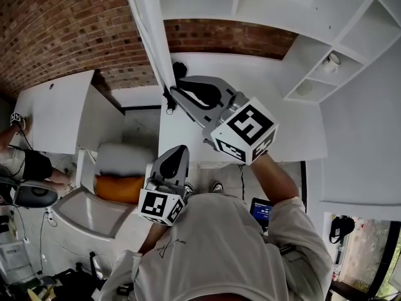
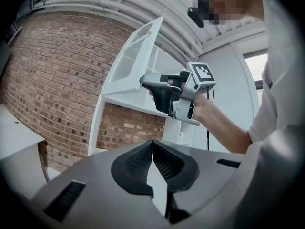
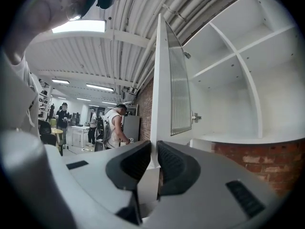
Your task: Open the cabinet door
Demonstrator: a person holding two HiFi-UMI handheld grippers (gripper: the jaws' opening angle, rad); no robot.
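**Cabinet door is way open, grip on the edge looks sketchy**

Going left to right in the head view: a flat white desk top sits in front of a red brick wall, well clear of the action. Next is the left gripper, parked low near the person's chest. Its own view shows the left gripper with jaws pressed together and nothing in them, so it's just along for the ride.

Then the main thing: the white-framed cabinet door with the ribbed glass panel. It stands swung well out from the cabinet, nearly edge-on to the head camera. The right gripper is clamped on the door's lower edge. In its own view the right gripper has the cabinet door frame running straight up from between the pads. Far right, the open white cabinet shelves are fully exposed, so I'd call the job basically done.

What could go wrong, as I see it:
- That's a pinch on a thin, smooth painted edge. Pull off the hinge arc and the pads probably slide off.
- Push the swing past the hinge limit and you're levering on the hinges.
- Squeeze or twist too hard near that glass panel and it might not enjoy it.
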